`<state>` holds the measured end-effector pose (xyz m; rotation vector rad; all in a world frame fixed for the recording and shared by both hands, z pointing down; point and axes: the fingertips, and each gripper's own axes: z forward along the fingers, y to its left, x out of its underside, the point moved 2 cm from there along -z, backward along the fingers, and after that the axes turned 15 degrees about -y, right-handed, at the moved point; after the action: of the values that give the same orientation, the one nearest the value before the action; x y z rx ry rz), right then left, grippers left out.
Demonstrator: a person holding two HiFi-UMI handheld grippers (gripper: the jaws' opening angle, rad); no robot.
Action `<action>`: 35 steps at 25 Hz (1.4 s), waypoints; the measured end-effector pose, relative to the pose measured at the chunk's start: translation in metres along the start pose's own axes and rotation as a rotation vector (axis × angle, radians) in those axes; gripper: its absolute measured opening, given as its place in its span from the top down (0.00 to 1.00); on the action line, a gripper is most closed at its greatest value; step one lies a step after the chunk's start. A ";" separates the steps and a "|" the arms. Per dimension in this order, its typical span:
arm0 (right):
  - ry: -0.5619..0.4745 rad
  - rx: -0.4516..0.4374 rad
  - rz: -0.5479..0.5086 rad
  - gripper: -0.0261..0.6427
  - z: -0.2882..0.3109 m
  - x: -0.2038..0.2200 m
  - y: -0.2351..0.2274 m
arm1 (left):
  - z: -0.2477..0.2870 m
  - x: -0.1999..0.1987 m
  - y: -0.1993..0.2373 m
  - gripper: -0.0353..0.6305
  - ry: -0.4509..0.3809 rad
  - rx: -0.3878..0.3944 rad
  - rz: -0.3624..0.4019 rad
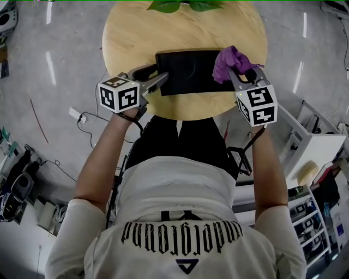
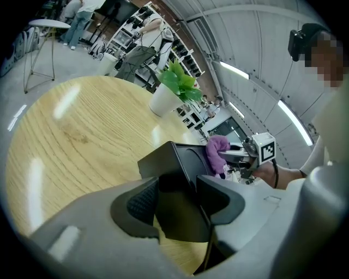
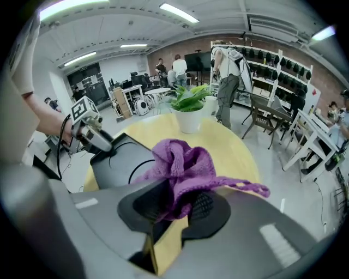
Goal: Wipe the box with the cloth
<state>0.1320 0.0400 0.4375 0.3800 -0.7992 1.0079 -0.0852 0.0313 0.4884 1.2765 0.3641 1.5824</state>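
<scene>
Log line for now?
left gripper: jaws around box end, grip unclear | right gripper: shut on cloth | cloth at box's other end

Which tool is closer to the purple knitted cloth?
Right. The right tool is clamped on the purple knitted cloth; the left tool straddles the flat black box's other end, apart from it.

The round table (image 1: 125,32) is blocked at 12 o'clock by the potted plant (image 1: 182,5) and from centre to 6 o'clock by the box (image 1: 188,71). Its 9 o'clock end is straddled by the left gripper (image 1: 157,75), and its 3 o'clock end is met by the cloth (image 1: 229,59) held in the right gripper (image 1: 233,73). Bare wood is left free between plant and box.
</scene>
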 end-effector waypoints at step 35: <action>0.104 -0.122 -0.157 0.85 0.009 0.006 0.012 | 0.000 0.001 0.002 0.59 0.002 -0.009 0.010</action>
<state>0.1202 0.0440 0.4472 0.2792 -0.7217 0.8211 -0.0862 0.0316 0.4907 1.2716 0.3525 1.5920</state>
